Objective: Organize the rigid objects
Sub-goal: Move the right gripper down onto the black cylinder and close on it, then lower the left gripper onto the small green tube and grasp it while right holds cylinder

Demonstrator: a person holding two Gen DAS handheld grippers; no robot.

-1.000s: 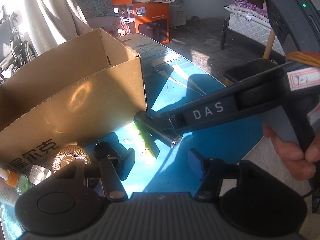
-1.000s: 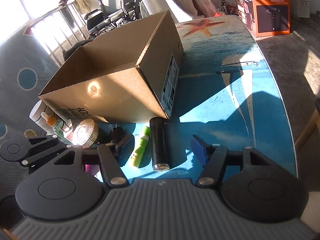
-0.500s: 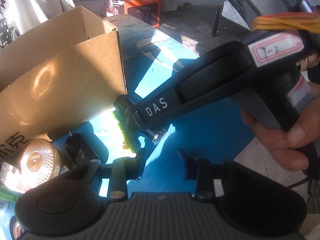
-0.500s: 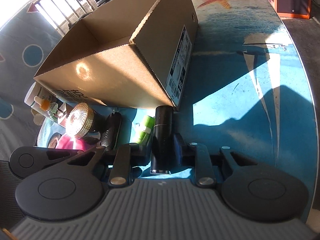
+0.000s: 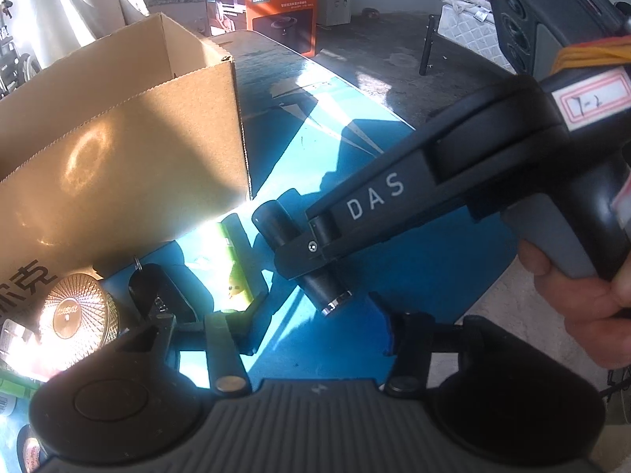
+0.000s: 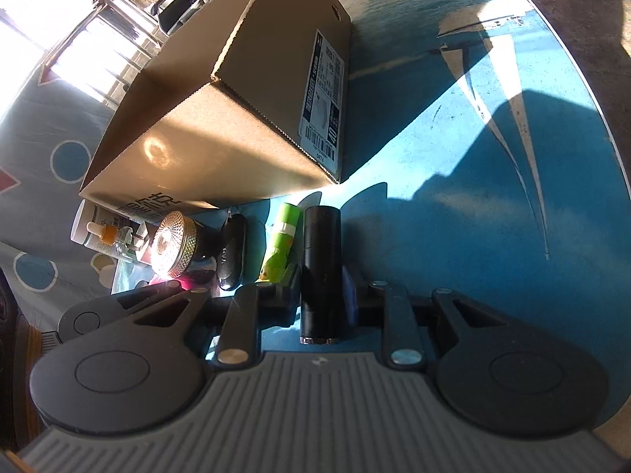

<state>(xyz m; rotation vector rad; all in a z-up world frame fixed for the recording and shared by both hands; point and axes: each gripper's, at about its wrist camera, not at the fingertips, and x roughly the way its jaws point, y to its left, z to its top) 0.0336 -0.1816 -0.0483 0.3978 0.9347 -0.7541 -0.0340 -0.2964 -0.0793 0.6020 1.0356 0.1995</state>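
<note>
Right gripper (image 6: 320, 289) clamped on black cylinder (image 6: 320, 252) at lower centre, beside cardboard box (image 6: 221, 118); left gripper (image 5: 321, 325) half open, empty, its jaws just reopened.

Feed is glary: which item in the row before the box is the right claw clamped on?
The black cylinder, rightmost in the row; the green tube and black fob lie free.

You can read "DAS" in white on the arm of your right hand-held gripper (image 5: 315, 254), and "PHILIPS" on the orange carton (image 5: 276, 8) behind. The cardboard box (image 5: 118, 165) shows "克"; its white shipping label (image 6: 324, 94) is too small to read.
</note>
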